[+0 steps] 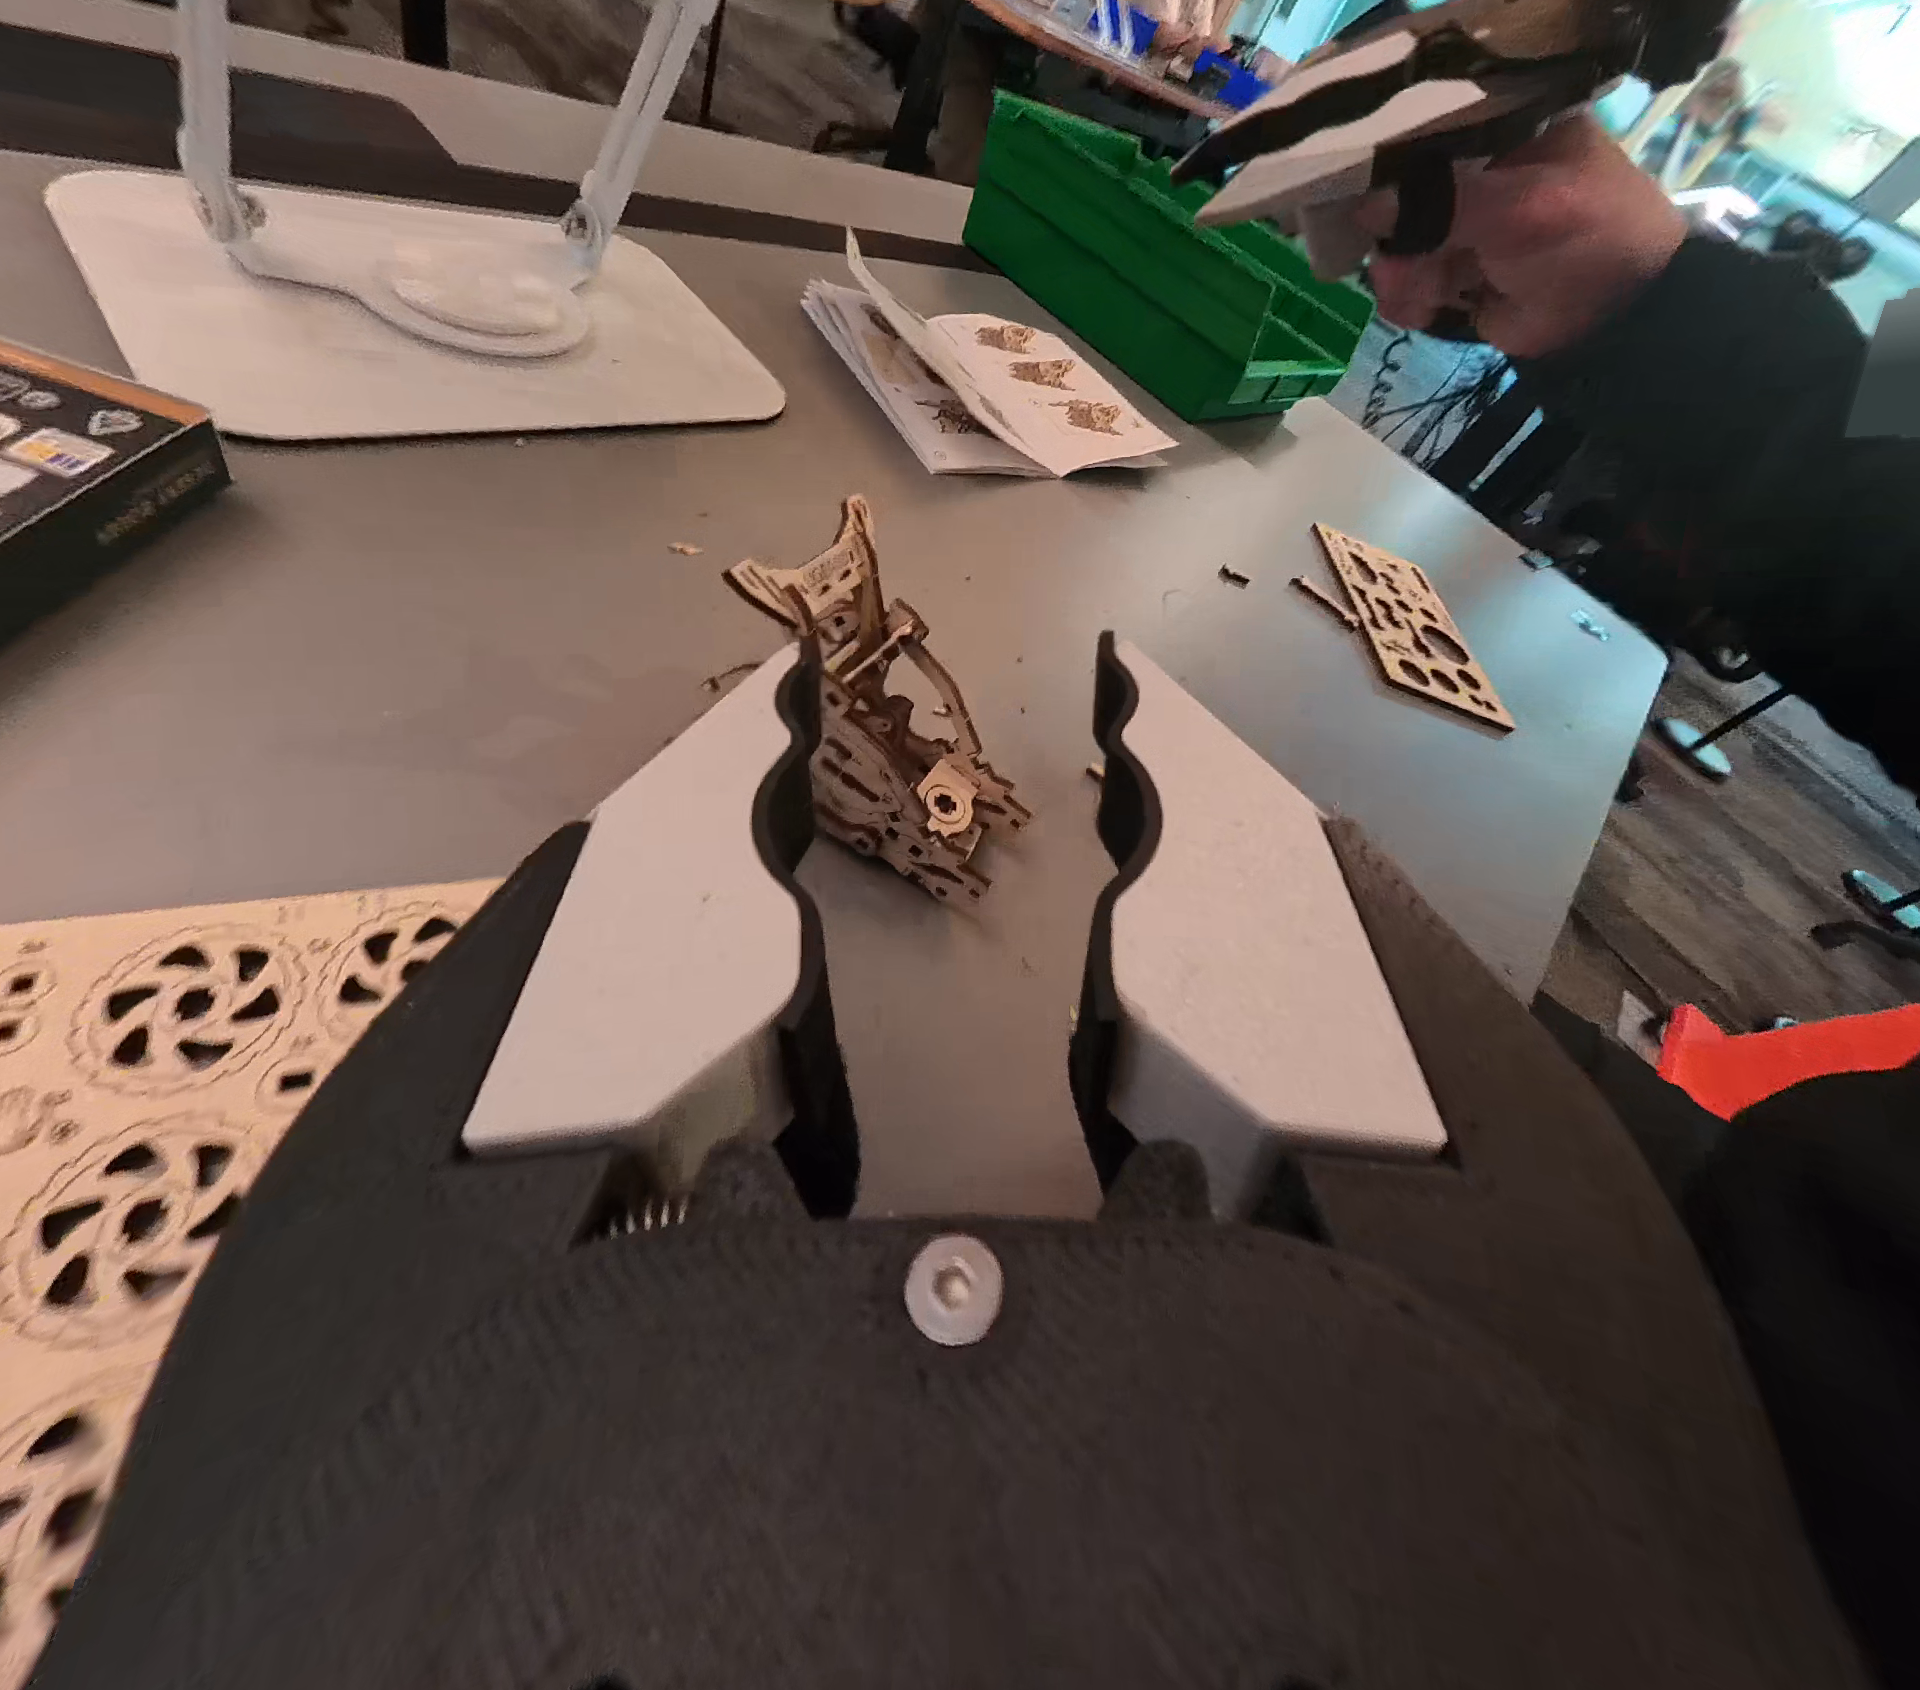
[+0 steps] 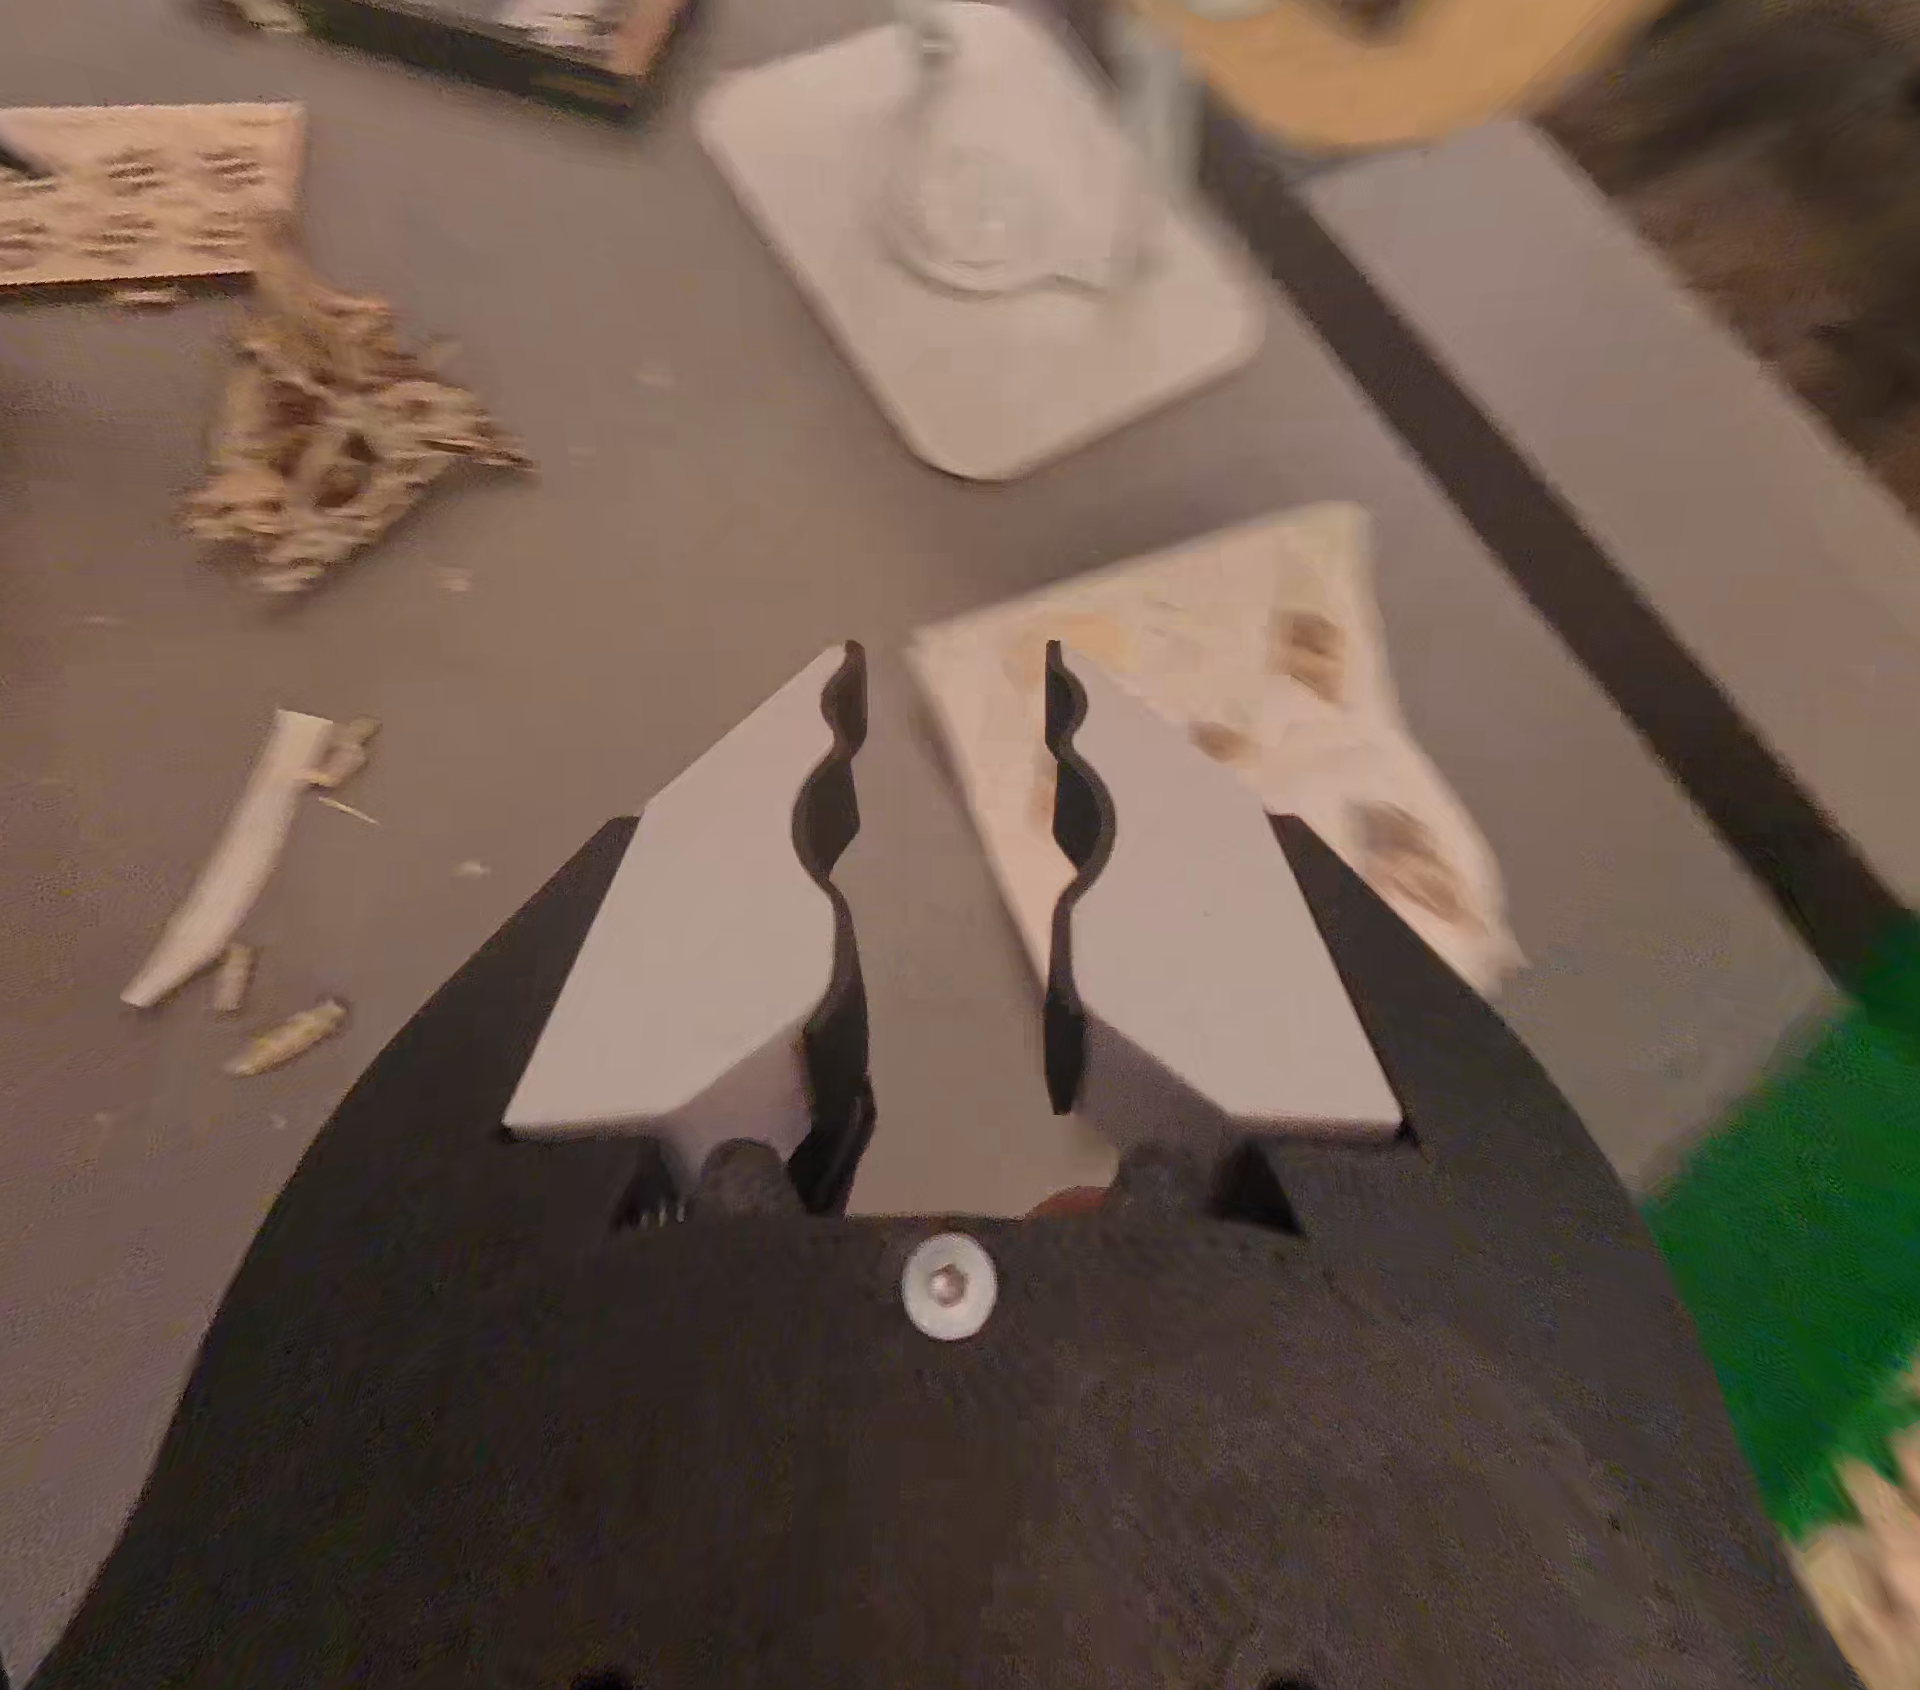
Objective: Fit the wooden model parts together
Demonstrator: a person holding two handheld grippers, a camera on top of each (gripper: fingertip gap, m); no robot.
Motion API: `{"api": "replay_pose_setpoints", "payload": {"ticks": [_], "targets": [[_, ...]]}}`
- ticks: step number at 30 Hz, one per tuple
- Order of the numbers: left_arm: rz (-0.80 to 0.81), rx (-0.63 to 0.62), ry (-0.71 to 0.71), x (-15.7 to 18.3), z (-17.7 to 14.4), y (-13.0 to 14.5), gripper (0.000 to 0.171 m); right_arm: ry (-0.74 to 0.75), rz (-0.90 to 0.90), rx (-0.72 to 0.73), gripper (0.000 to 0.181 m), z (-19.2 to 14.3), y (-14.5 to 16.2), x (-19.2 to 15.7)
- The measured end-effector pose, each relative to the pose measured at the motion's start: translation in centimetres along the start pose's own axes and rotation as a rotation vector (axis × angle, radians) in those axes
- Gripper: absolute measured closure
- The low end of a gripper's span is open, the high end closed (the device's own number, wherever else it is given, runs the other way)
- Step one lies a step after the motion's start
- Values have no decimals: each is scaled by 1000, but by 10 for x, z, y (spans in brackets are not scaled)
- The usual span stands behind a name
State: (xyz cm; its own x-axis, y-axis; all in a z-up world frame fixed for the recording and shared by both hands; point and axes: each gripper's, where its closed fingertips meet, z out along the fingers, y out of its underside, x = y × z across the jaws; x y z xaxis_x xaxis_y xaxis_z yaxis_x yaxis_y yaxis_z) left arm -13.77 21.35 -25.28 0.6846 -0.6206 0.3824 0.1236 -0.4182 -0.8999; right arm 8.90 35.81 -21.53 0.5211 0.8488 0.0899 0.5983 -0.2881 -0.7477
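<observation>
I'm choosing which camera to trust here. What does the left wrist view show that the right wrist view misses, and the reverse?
Only the left wrist view: the right tool raised above the table, and a small punched wooden sheet.
Only the right wrist view: a pale strip with wood scraps.
Both: the wooden model, booklet, white stand base, black box.

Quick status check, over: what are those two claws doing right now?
Left gripper open, its left finger beside the wooden model. Right gripper open, empty, above the booklet. Nothing blocking.
</observation>
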Motion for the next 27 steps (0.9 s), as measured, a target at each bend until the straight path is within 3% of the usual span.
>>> {"api": "replay_pose_setpoints", "payload": {"ticks": [3, 5, 8, 10, 12, 14, 18, 24, 27], "targets": [[-23, -86, -49, -1, -16, 5, 120, -164, -98, -67, 149, 77, -1, -69], [8, -177, -102, -2, -31, 16, 120, -231, -128, -64, 156, 121, -7, -97], [235, -467, -300, -32, -63, 49, 120, -262, -182, -121, 156, 173, -7, -113], [215, -429, -293, -32, -73, 41, 121, -306, -122, -124, 157, 193, -12, -119], [124, -337, -228, -26, -71, 31, 122, -320, -106, -130, 161, 204, -13, -121], [73, -322, -195, -26, -65, 34, 122, -302, -116, -119, 169, 208, -14, -120], [123, -336, -165, -19, -57, 32, 121, -252, -166, -124, 181, 211, -14, -115], [110, -306, -150, -16, -58, 25, 121, -234, -173, -149, 181, 210, -12, -110], [90, -283, -153, -19, -61, 20, 121, -226, -95, -112, 181, 200, -13, -97]]}}
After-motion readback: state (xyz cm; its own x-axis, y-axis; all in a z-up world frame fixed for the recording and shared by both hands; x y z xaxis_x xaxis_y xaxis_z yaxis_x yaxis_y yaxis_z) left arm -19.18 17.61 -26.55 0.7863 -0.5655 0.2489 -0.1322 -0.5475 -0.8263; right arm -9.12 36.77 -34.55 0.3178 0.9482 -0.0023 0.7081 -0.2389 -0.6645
